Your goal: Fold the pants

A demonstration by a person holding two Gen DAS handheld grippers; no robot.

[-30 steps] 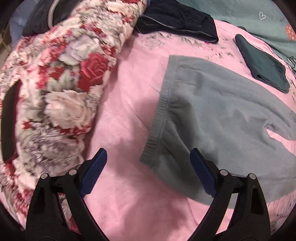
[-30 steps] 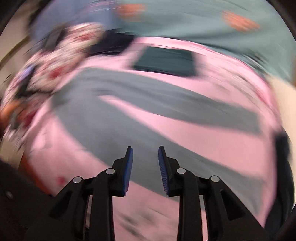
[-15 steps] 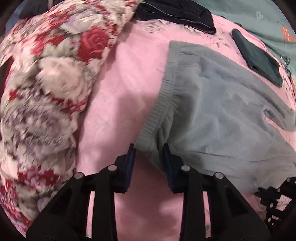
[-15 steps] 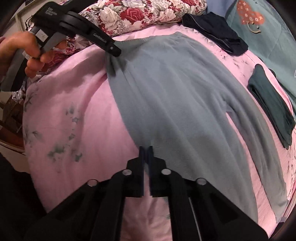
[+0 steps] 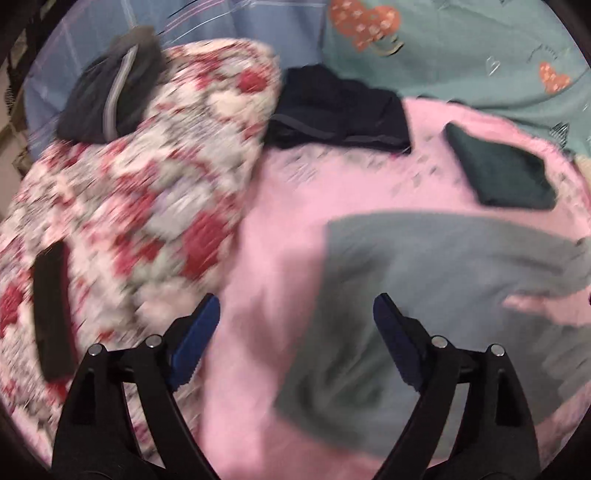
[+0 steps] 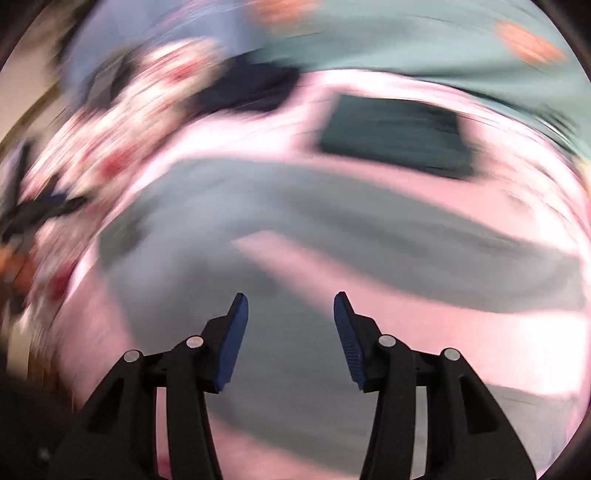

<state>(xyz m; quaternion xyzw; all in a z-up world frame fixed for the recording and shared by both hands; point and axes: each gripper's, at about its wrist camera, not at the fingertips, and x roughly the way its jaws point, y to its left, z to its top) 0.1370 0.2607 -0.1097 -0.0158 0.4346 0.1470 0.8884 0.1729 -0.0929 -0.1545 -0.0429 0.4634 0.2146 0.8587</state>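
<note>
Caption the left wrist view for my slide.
Left gripper, jaws opening and empty, above grey pants on a pink blanket.

Left gripper (image 5: 295, 321) opening, apparently above grey pants (image 5: 424, 302).

Pink sheet (image 5: 280, 229) open — floral quilt (image 5: 147, 206) crowds left.

Pink sheet (image 5: 280, 229) across the bed, faint grey sprigs printed near its far edge. Rumpled floral quilt (image 5: 147, 206) in red, white and grey heaped along the left. Teal cover (image 5: 461, 55) with orange hearts at the far right, pale blue checked cloth (image 5: 221, 26) at the far left. Sliver of beige wall (image 6: 33, 96) at the left edge in the right wrist view. Soft, even light, no hard shadows; both views blurred.
</note>
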